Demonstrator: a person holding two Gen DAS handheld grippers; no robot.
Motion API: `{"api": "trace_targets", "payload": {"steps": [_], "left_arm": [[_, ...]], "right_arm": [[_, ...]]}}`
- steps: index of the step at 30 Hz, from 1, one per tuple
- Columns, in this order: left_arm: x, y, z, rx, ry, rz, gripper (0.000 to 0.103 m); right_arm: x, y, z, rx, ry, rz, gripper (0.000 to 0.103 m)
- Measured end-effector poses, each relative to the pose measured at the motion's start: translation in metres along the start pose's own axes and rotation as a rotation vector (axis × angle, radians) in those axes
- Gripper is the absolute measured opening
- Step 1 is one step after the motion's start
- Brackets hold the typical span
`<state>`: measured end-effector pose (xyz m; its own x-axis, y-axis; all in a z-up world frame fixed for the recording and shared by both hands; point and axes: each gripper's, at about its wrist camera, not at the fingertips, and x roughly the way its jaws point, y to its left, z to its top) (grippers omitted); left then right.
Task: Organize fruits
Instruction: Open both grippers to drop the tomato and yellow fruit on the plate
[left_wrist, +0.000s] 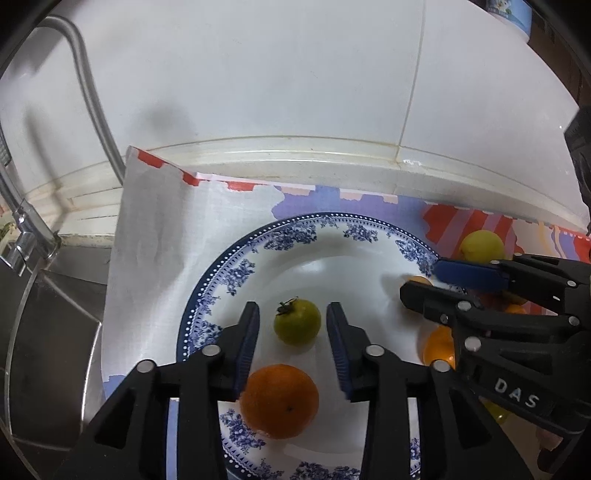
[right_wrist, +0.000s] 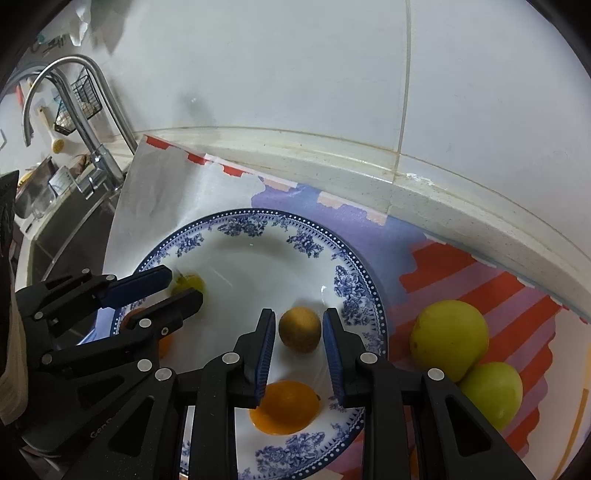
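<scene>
Two grippers hang over the blue-patterned plate (left_wrist: 236, 273), and we see both sets of jaws standing apart with a fruit between them, untouched. Nearest in the left wrist view, an orange (left_wrist: 279, 400) lies on the plate, partly covered by the left gripper (left_wrist: 292, 325); just past it a small green fruit with a dark stem (left_wrist: 297, 321) rests on the plate in the gap, with clear space at each pad. In the right wrist view a second orange fruit (right_wrist: 285, 407) lies nearest, its left side hidden behind a finger, and beyond it a small brownish fruit (right_wrist: 299, 329) sits on the plate between the jaws of the right gripper (right_wrist: 299, 326), with daylight on both sides. From the left camera, the right gripper covers most of that fruit, and further orange pieces behind its frame are too hidden for us to count. Right of the plate, a large yellow fruit (right_wrist: 448, 338) and a green one (right_wrist: 493, 393) touch each other on the patterned cloth (right_wrist: 480, 280); the black frame cuts off the green one's lower edge. Farther back the cloth covers the table up to a white tiled wall (left_wrist: 295, 74). Far left stands a metal faucet (right_wrist: 92, 122) by a sink, where the clutter is too small to make out.
</scene>
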<state>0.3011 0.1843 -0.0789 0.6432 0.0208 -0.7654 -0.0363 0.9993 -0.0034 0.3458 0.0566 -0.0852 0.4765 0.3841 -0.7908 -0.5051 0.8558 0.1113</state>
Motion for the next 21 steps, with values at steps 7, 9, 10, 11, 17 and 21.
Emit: {"api": "trace_targets", "payload": {"steps": [7, 9, 10, 11, 17, 21], "left_arm": [[-0.025, 0.006, 0.0, -0.054, -0.034, 0.005, 0.043], [-0.034, 0.006, 0.0, -0.065, -0.045, 0.004, 0.045], [-0.04, 0.005, 0.0, -0.069, -0.054, 0.0, 0.046], [-0.047, 0.003, 0.0, -0.066, -0.066, 0.004, 0.048], [-0.09, -0.012, -0.003, -0.046, -0.157, 0.007, 0.061], [-0.117, -0.024, -0.006, -0.034, -0.21, 0.007, 0.069]], "right_arm": [[-0.022, 0.003, -0.004, -0.001, -0.057, -0.033, 0.043], [-0.031, 0.004, -0.005, 0.003, -0.075, -0.035, 0.043], [-0.036, 0.004, -0.007, 0.006, -0.085, -0.037, 0.043], [-0.043, 0.004, -0.008, 0.01, -0.099, -0.04, 0.043], [-0.088, 0.004, -0.016, 0.034, -0.183, -0.064, 0.049], [-0.123, 0.001, -0.025, 0.048, -0.25, -0.1, 0.052]]}}
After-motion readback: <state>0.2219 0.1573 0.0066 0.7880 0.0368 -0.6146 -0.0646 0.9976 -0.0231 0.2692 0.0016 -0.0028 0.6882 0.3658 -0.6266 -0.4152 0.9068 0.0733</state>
